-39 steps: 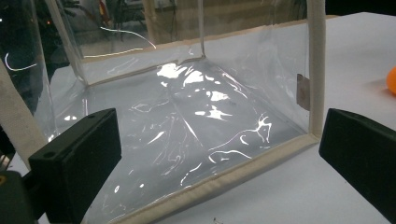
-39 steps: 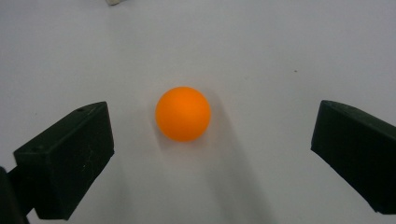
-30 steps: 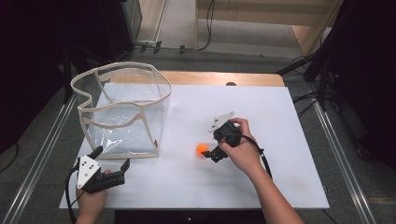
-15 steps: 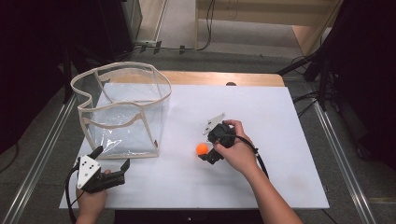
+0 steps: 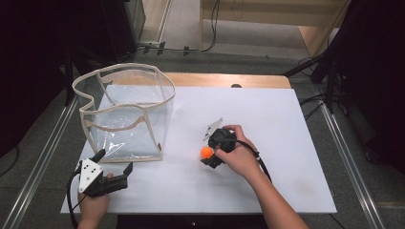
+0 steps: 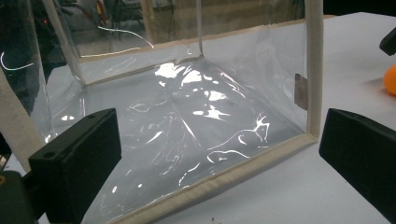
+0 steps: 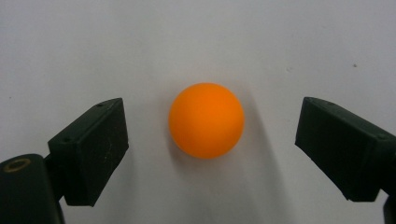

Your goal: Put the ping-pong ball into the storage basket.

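Fingers (image 7: pixel 88 151) of right gripper (image 7: pixel 210 149) spread either side of small orange plastic ball (image 7: pixel 206 120), no contact. Risk: off-centre closing nudges ball, rolls across white desk (image 5: pixel 267 124). Left gripper (image 6: pixel 219 158) fingers spread, idle before clear plastic bag (image 6: pixel 187 112).

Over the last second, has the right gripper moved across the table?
Yes. In the high view the right gripper has slid slightly left toward the clear bag, closing on the orange ball, which stayed put.

My right gripper (image 5: pixel 208 153) drops lower and closer over the orange ball (image 5: pixel 206 152); my hand (image 5: pixel 239 155) rolls slightly toward the near edge, and its jaws now straddle the ball, spread apart.
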Available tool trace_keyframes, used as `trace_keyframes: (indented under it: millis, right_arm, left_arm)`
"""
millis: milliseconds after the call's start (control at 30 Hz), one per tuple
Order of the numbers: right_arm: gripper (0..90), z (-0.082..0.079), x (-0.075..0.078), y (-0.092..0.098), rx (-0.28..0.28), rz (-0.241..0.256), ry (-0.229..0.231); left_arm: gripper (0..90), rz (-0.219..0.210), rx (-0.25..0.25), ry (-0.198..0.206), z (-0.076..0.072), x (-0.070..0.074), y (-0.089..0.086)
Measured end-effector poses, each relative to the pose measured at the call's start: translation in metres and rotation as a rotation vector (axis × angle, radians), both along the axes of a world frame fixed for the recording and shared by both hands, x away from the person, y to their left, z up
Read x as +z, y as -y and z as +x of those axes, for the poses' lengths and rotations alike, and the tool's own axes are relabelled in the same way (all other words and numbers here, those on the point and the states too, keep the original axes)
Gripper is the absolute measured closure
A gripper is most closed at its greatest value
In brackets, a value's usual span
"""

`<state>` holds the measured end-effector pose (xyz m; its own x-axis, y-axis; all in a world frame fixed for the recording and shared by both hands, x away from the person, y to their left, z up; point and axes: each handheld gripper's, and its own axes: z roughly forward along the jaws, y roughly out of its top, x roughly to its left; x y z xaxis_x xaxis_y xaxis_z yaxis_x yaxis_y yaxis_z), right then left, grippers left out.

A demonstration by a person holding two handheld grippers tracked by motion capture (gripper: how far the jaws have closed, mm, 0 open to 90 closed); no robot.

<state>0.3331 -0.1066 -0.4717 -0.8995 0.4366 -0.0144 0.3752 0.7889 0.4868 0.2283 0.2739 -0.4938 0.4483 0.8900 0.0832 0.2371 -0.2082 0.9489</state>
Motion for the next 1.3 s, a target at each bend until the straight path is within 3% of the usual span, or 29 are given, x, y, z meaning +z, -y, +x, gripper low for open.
trace_keyframes:
  millis: [67, 367, 567, 767, 967, 1167, 1300]
  right_arm:
    - [8.1, 0.001, -0.001, -0.001, 0.008, -0.008, -0.003]
    - [24.7, 0.003, -0.005, -0.007, 0.022, -0.04, -0.016]
    - [36.1, 0.003, -0.006, -0.008, 0.001, -0.06, -0.03]
    - [38.6, 0.004, -0.009, -0.01, 0.008, -0.06, -0.05]
    - [46.6, 0.004, -0.011, -0.013, 0.022, -0.07, -0.035]
    - [47.2, 0.003, -0.01, -0.015, 0.024, -0.095, -0.024]
    - [47.3, 0.003, -0.008, -0.015, 0.018, -0.083, -0.028]
  left_arm:
    - [0.0, -0.001, 0.0, 0.0, 0.0, 0.0, 0.0]
    - [0.0, 0.0, 0.001, 0.002, 0.0, 0.0, 0.0]
    - [0.0, 0.001, 0.0, 0.002, 0.0, 0.0, 0.0]
    - [0.0, 0.001, 0.0, 0.001, 0.0, 0.0, 0.0]
    - [0.0, 0.001, 0.0, 0.001, 0.0, 0.0, 0.0]
    - [0.0, 0.001, 0.002, 0.002, 0.0, 0.0, 0.0]
    - [0.0, 0.003, 0.003, 0.001, 0.0, 0.0, 0.0]
